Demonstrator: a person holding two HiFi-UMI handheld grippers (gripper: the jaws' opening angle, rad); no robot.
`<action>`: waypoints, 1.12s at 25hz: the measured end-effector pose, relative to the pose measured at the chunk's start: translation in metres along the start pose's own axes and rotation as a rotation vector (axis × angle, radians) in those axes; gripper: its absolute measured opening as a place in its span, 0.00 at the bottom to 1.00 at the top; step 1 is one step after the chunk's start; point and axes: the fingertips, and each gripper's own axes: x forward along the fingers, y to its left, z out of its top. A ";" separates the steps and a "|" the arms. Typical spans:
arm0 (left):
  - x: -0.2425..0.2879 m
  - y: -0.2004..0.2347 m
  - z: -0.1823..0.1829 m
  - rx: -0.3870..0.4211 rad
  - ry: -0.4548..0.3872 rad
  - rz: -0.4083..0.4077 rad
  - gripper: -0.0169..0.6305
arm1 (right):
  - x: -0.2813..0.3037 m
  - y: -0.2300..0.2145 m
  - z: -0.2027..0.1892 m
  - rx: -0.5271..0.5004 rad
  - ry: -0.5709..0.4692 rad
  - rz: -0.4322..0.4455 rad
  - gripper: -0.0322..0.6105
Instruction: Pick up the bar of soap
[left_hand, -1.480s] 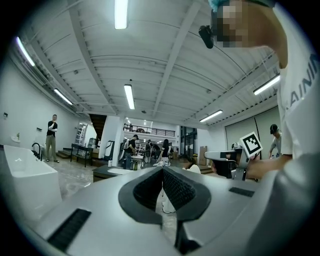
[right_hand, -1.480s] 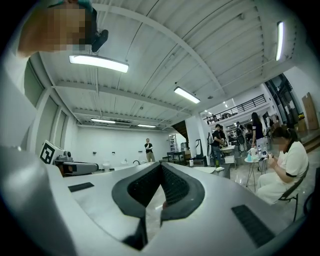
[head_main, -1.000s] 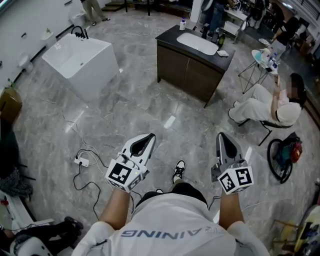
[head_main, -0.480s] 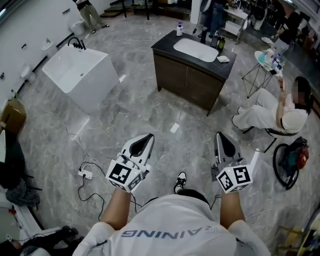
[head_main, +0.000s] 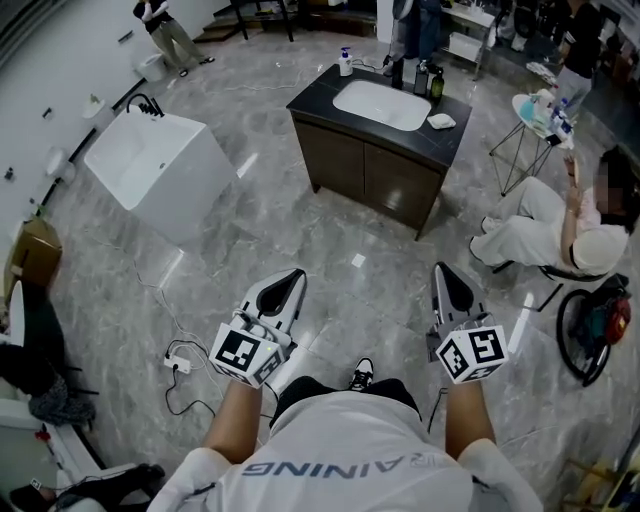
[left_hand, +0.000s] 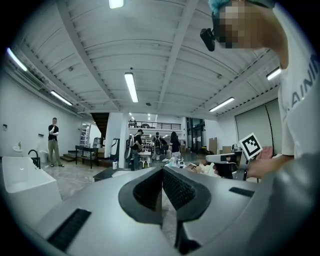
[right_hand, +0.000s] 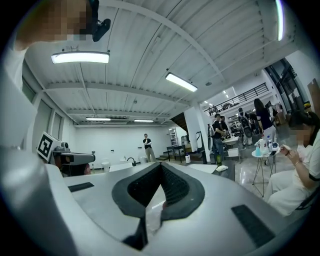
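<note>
A white basin (head_main: 385, 103) is sunk in the vanity's dark worktop (head_main: 318, 90), and bottles (head_main: 437, 84) stand along its far edge. The soap (head_main: 440, 121) lies at the worktop's right corner, just beside the basin. It is a small white lump, too small to tell from any dish under it. Both tools are well apart from it, out over the floor. The left gripper (head_main: 293, 274) and right gripper (head_main: 446, 268) each have their jaws pressed together with nothing between them. A white tub (head_main: 150, 155) stands off to the left
</note>
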 end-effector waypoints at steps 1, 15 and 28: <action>0.006 0.001 -0.002 0.003 0.009 0.003 0.04 | 0.005 -0.006 -0.001 0.006 0.006 -0.006 0.07; 0.088 0.040 -0.010 0.015 0.021 -0.047 0.04 | 0.060 -0.061 -0.008 0.027 0.024 -0.082 0.07; 0.152 0.180 -0.004 0.002 -0.013 -0.103 0.04 | 0.207 -0.043 0.012 -0.044 0.057 -0.141 0.07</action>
